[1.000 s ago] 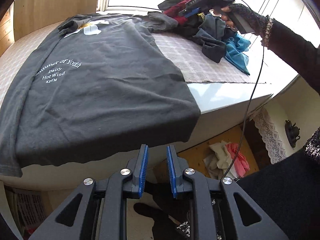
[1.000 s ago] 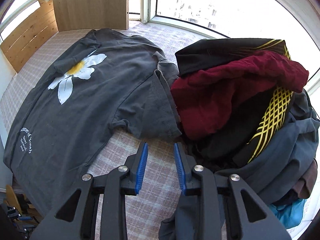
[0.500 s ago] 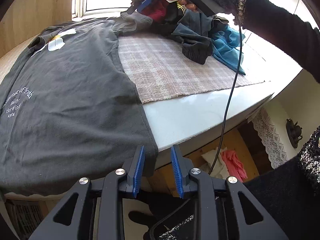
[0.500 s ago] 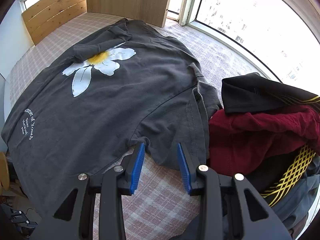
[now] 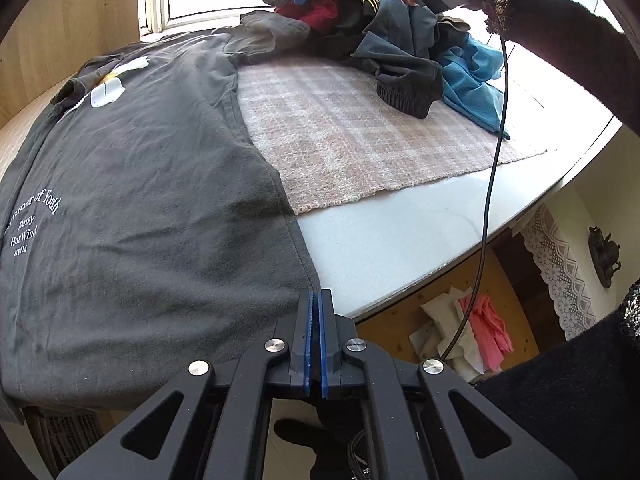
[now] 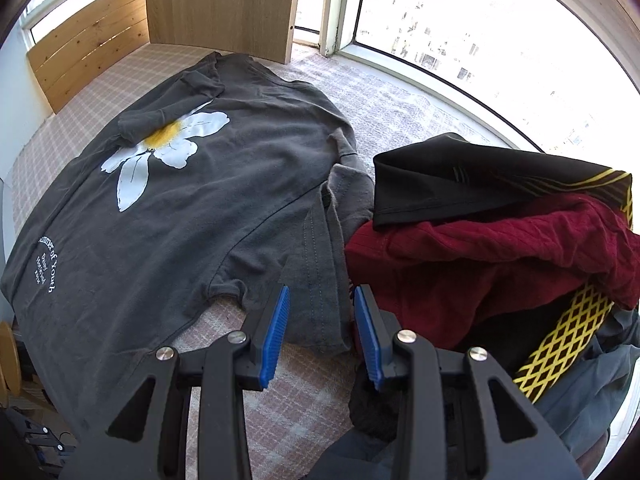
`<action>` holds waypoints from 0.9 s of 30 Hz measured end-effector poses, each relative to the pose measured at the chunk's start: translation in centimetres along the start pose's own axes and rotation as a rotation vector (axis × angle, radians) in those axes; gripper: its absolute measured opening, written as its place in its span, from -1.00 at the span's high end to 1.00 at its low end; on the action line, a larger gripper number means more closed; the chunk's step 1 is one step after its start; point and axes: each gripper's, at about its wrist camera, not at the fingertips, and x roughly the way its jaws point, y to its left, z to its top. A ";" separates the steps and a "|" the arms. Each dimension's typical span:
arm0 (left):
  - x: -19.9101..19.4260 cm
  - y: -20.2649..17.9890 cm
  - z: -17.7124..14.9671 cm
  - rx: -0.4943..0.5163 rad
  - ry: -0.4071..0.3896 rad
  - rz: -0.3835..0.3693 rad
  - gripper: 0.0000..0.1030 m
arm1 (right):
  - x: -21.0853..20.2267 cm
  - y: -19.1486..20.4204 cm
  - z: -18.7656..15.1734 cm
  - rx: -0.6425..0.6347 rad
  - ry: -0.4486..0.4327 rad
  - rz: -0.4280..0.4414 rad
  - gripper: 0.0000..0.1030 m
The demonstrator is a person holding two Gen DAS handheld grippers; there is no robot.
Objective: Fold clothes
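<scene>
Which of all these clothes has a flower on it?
The dark grey T-shirt spread flat on the mat, with a white daisy print. The dark red, black and blue clothes piled beside it show no flower.

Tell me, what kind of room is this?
Probably a sunny corner of a home: big windows curve around a platform covered by a plaid mat, with a grey T-shirt spread out beside a pile of clothes.

Dark grey daisy-print T-shirt (image 6: 208, 216) lies spread flat, hem overhanging.
</scene>
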 end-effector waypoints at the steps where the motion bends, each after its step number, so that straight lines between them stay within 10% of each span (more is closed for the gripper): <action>1: -0.4 0.0 0.0 -0.001 -0.005 0.000 0.97 | 0.2 -0.3 0.2 0.006 0.000 0.004 0.34; 15: -3.1 1.0 1.2 -0.062 -0.048 -0.045 0.97 | 5.9 1.1 3.8 -0.103 0.139 -0.002 0.31; 17: -2.9 1.0 1.1 -0.065 -0.045 -0.054 0.97 | 6.0 1.2 3.4 -0.122 0.162 0.022 0.46; 18: -2.8 1.0 1.1 -0.069 -0.045 -0.057 0.97 | 5.7 1.1 3.2 -0.125 0.162 0.034 0.90; 27: -4.0 2.8 0.9 -0.133 -0.080 -0.129 0.97 | -0.5 -3.0 4.5 0.156 -0.054 0.187 0.93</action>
